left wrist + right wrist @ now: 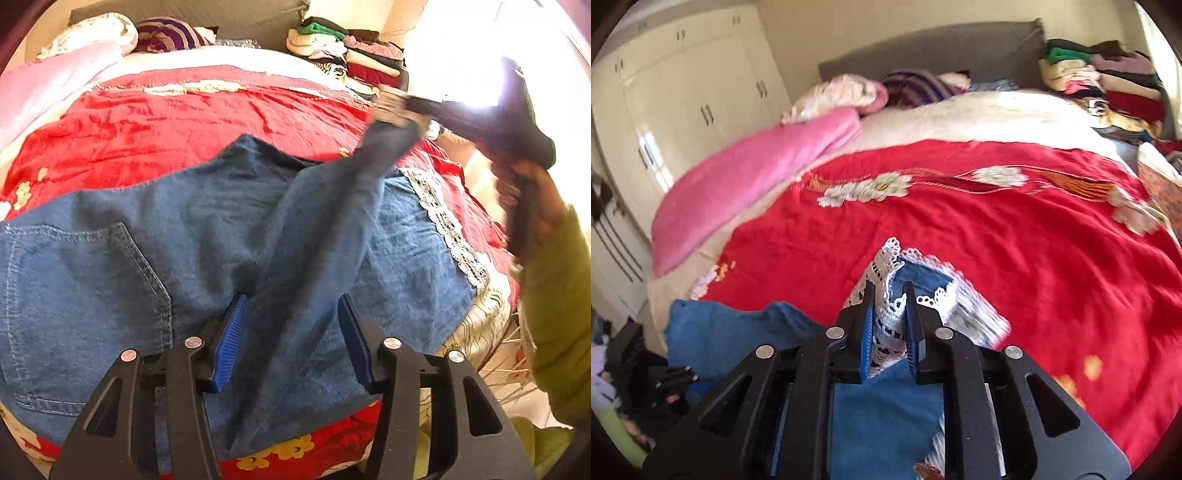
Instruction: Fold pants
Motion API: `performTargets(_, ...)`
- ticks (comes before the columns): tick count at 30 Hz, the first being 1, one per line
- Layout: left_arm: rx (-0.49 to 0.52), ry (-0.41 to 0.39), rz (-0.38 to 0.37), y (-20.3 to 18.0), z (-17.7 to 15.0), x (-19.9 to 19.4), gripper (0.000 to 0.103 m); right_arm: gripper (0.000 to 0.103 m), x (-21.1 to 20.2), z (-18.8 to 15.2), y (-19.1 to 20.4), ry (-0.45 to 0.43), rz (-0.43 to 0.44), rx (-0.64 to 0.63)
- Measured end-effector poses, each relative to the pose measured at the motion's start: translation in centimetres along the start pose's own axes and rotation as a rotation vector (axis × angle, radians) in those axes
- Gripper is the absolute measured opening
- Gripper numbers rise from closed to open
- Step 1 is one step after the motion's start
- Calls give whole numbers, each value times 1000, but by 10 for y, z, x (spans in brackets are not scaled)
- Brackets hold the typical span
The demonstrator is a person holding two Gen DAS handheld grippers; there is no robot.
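Red bedspread (166, 125) carries the jeans (110, 258). Left wrist view: left gripper (291, 332) hovers unclenched over their crotch seam. Right wrist view: right gripper (889, 325) clamps the lace hem (886, 317) above the bedspread. Denim looks soft, fairly heavy; hems grip best.

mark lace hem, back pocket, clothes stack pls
lace hem (886, 314), right wrist view, on the white trim between the pads.
back pocket (85, 288), left wrist view, on the pocket's middle.
clothes stack (351, 55), left wrist view, on the folded pile's middle.
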State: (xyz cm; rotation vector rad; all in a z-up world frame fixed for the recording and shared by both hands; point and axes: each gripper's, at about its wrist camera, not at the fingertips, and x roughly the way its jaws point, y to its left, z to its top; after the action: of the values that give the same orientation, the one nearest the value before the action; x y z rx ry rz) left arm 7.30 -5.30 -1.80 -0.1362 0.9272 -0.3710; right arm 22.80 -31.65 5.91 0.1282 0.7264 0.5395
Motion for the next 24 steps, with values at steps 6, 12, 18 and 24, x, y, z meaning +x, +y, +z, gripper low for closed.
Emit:
performTargets(6,69,-20,3,-10,-3,-10,4,9,-49,-38,-13,3,-6,45)
performTargets(12,116,-11,31,-15,-15,-21,4,9,-76,-87,-14,61,-17,56)
performTargets(18,134,30,54,-17,-30,-17,4,12,-73,-129,-22,149,-10,106)
performTargets(24,148,42,70,-20,-34,-11,3,21,-71,-151,-17,191,23,81)
